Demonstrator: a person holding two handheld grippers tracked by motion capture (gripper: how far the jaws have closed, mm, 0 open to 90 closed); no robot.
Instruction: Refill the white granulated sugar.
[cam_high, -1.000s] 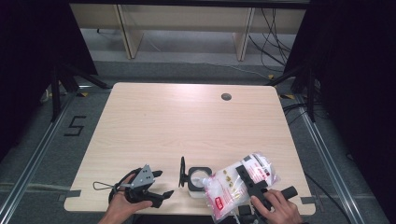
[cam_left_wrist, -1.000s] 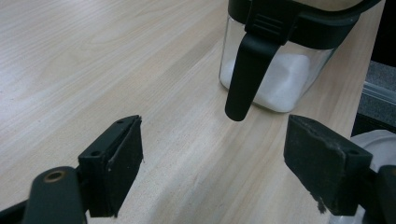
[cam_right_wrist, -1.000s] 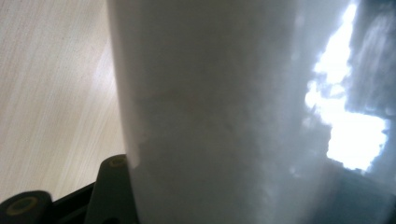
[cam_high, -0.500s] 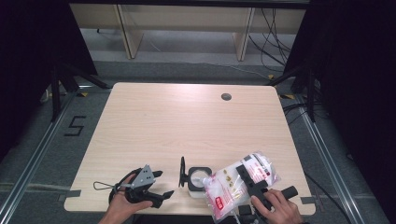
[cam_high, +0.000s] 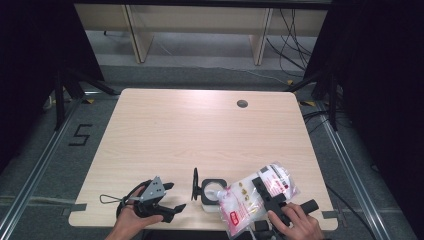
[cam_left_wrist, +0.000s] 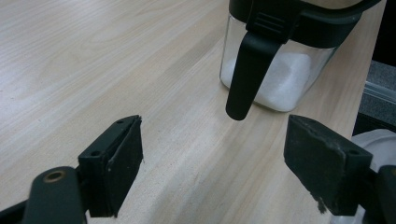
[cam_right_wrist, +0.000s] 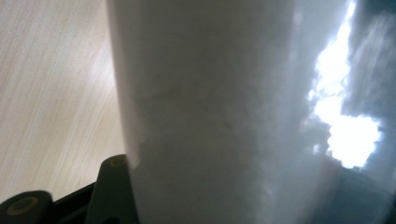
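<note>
Nothing has moved: my right gripper (cam_high: 264, 192) clamps the bag (cam_high: 252, 196), which lies slanting away rightward; the jar (cam_high: 212, 191) stands beside my open left gripper (cam_high: 172, 196).

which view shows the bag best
The high view: the whole plastic bag shows, printed in red, on the right hand-held gripper beside the jar. The right gripper view has its pale blurred side close up; the left has a white edge, probably it.
</note>
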